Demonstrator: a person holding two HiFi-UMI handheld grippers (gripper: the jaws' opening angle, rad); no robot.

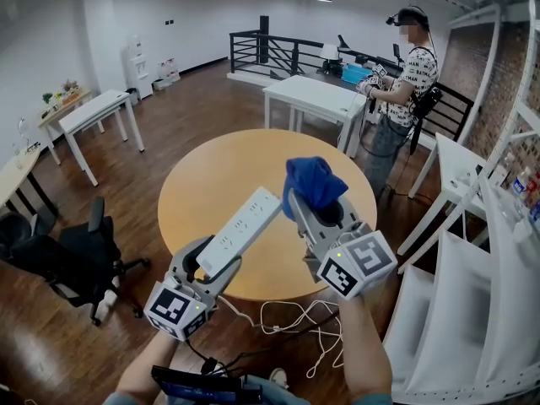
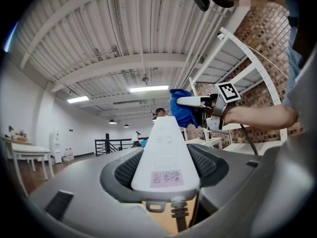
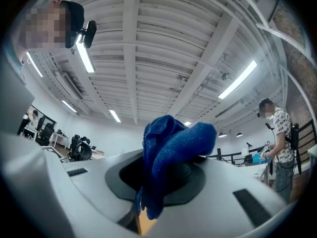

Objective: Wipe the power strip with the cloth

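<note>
Below the near edge of the table (image 1: 211,175), the cord (image 1: 291,317) hangs in loose loops. Over that edge my left gripper (image 1: 218,264) pinches the strip (image 1: 245,224) at its cord end, sockets up. My right gripper (image 1: 325,213) clamps the cloth (image 1: 314,184), bunched beside the strip's far tip over the table; whether they touch I can't tell. I'd press the wad onto the socket face and draw it lengthwise, holding the strip firm. The rack (image 1: 472,310) right of the table crowds my right elbow; the chair (image 1: 76,256) left of the table stands well clear.
</note>
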